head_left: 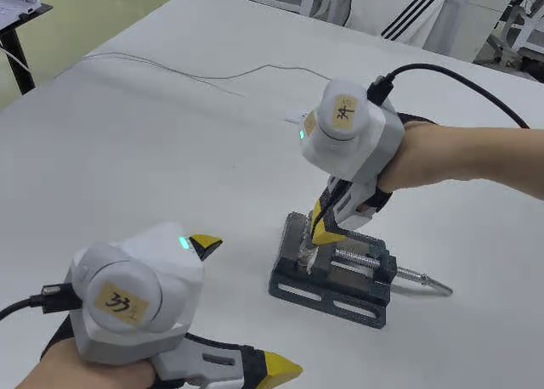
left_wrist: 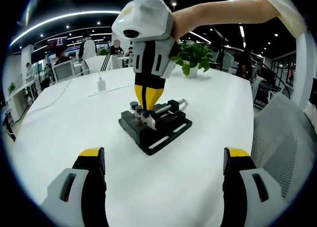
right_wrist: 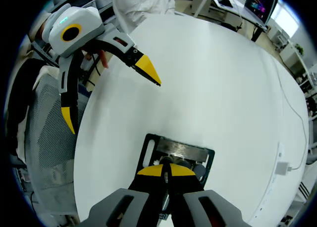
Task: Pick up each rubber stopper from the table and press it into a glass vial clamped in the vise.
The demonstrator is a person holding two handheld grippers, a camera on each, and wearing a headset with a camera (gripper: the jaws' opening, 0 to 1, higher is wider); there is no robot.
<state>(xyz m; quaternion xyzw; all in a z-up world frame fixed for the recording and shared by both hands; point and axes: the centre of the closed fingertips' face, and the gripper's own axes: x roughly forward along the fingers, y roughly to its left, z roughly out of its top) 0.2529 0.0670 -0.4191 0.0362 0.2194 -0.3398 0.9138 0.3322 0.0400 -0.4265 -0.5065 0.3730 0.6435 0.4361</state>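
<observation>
nearest you, your left gripper [head_left: 242, 308] hangs over the bare white table [head_left: 170, 151] with its 2 yellow-tipped jaws spread wide and nothing between them. in the left gripper view those jaws frame the black vise [left_wrist: 163, 130], which sits on the table well ahead of them. a short row of glass vials [left_wrist: 133, 108] with dark tops stands clamped in the vise. your right gripper [head_left: 323, 226] points steeply down, its tips just above the near end of that row. its jaws are pressed together; you cannot tell whether a stopper sits between them. the vise's screw handle [head_left: 421, 279] sticks out to your right. farther off, a thin white cable [head_left: 212, 73] trails across the table.
</observation>
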